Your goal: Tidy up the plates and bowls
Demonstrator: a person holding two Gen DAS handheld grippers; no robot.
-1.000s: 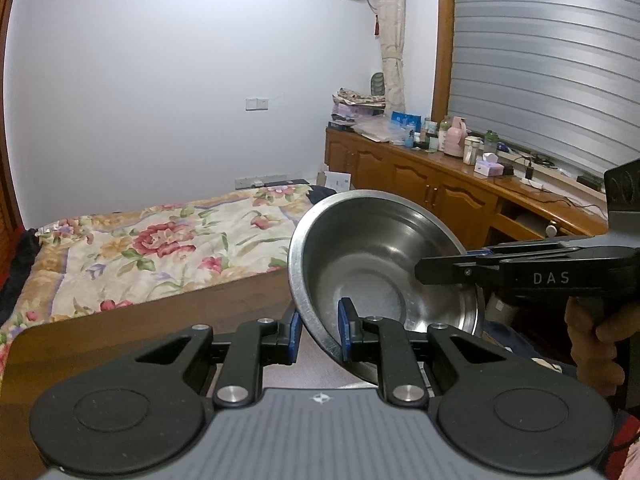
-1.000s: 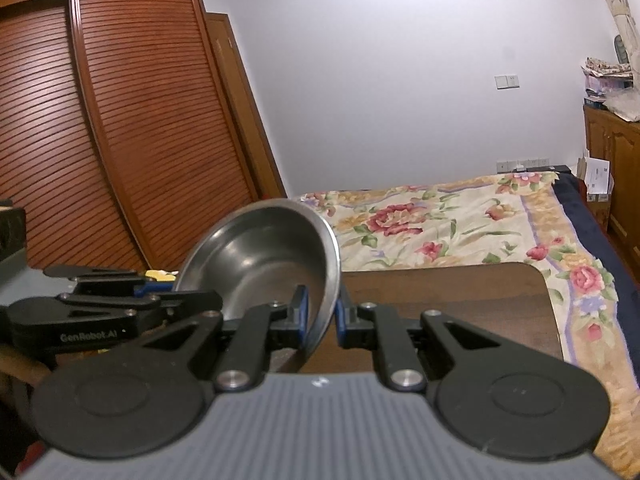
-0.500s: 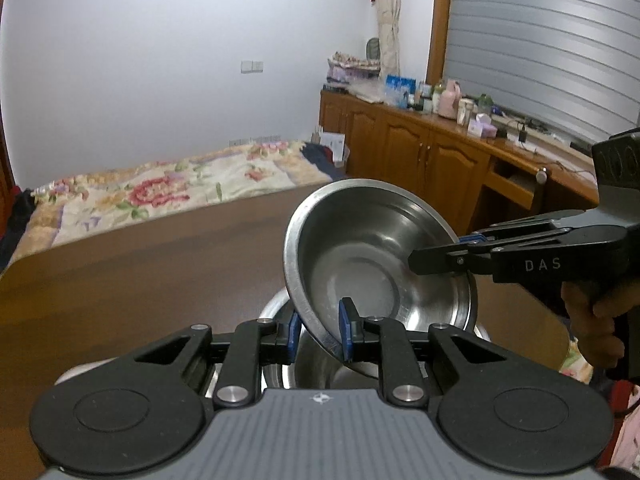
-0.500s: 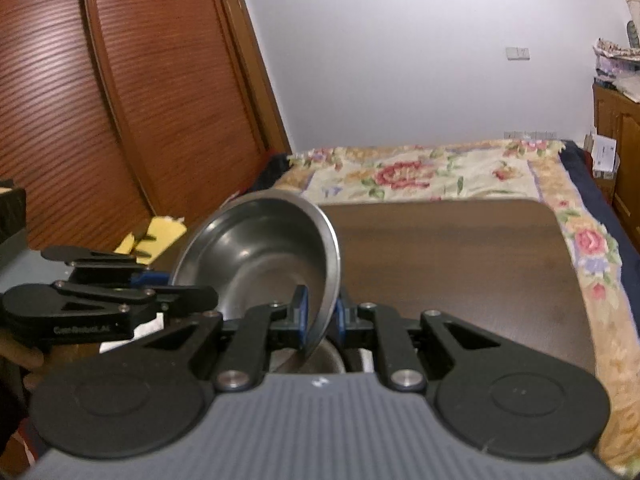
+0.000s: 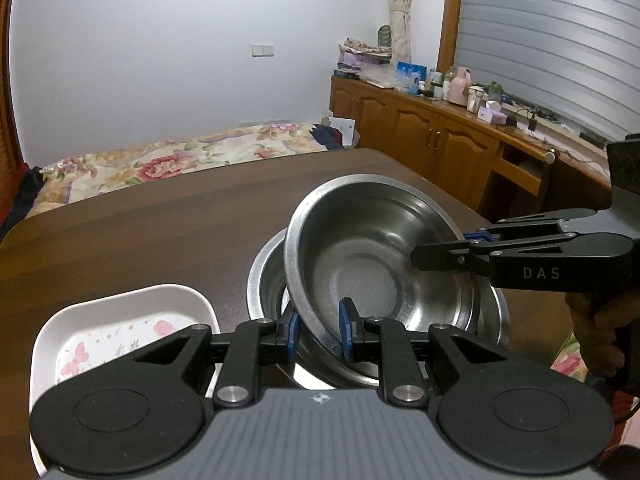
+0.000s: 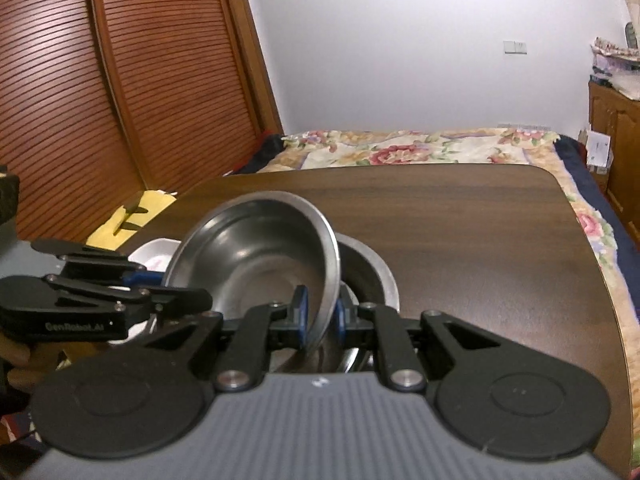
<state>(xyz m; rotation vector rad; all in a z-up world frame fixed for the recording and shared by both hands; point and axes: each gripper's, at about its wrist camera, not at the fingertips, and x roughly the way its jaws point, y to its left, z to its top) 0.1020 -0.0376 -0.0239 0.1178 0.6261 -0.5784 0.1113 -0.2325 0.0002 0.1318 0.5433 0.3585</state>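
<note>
While both grippers clamp it by opposite edges of its rim, the round, shallow stainless-steel bowl hangs tilted over a second, wider steel bowl that sits on the table, the lower edge of the held bowl dipping inside the other's mouth.

Left gripper: jaws nearly closed, blue pads pinching the near rim of the held bowl. Nothing else in its grasp.

Right gripper: jaws likewise nearly closed, blue pads on either side of the thin rim at the opposite edge; seen from the left wrist view it reaches in from the right, a person's hand on its grip.

Lower bowl: upright, near the front edge of the dark brown wooden table; at least one more steel rim seems to show within it, though I cannot count the nest.

White rounded-square plate with a pink butterfly print: lies flat on the table just beside the bowls, on the left-gripper side, apart from them.

Beyond: bed with a floral coverlet, slatted wooden wardrobe doors, wooden sideboard crowded with bottles.

Step in hand, by my judgement: nesting the held bowl into the stack. Next move calls for levelling the tilt, centring the bowl over the one below, lowering until it seats, then releasing both rims together so it does not tip or clatter.
</note>
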